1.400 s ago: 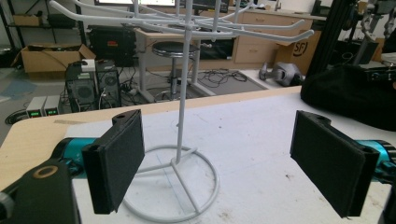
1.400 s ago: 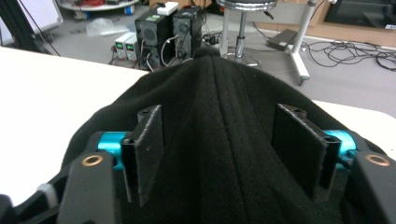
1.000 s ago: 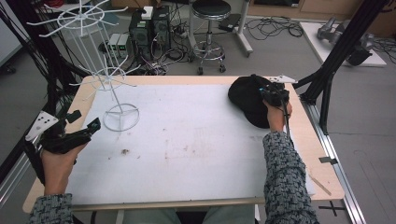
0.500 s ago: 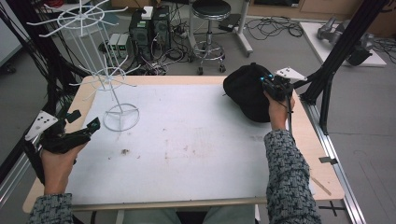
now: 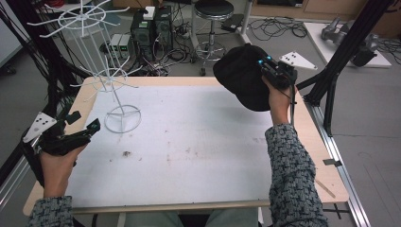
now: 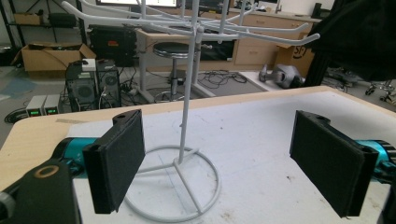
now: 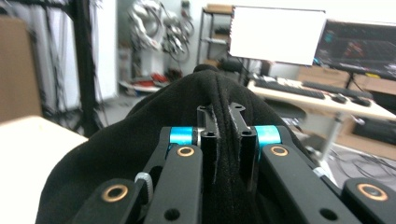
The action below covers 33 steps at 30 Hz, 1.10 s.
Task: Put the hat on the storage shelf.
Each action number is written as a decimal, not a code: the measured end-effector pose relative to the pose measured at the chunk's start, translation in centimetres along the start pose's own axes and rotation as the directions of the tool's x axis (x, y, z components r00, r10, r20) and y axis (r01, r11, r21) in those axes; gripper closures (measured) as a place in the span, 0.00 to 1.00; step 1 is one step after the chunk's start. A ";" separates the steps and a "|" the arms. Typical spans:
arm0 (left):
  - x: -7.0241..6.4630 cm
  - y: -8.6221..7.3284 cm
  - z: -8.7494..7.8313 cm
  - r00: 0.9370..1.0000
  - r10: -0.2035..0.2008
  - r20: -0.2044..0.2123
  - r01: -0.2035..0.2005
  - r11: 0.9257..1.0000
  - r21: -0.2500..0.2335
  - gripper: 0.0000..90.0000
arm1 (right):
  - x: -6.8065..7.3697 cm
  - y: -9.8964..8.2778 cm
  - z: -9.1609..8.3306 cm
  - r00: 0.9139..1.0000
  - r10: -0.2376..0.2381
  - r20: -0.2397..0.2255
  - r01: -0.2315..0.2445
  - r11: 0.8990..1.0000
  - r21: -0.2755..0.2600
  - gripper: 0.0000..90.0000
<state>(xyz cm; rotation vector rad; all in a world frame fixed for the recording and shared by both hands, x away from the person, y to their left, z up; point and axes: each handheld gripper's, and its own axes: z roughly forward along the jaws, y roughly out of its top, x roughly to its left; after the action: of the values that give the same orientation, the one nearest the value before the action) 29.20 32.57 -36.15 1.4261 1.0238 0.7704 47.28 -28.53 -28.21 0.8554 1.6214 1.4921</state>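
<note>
At two o'clock above the bench (image 5: 198, 142), the right tool (image 5: 263, 67) — clenched on the black hat (image 5: 239, 71) — had lifted it clear, likely bound for the wire rack (image 5: 113, 90); the left tool (image 5: 82, 124) stood released.

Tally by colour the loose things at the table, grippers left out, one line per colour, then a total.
Black: 1, the cap, clamped in the right gripper and held above the far right corner.
White: 1, the wire rack, standing at the far left of the table.
Total: 2
</note>
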 end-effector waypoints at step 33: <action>0.2 0.3 -0.4 1.000 -0.012 0.003 0.013 1.000 -0.021 0.20 | 7.9 13.0 2.3 0.961 -0.013 -0.277 -0.075 0.950 -0.304 0.95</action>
<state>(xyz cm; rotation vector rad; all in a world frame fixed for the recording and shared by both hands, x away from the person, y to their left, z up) 28.95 32.97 -35.79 1.4008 1.0188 0.7682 45.19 -19.35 -16.03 0.5142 1.5088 1.8967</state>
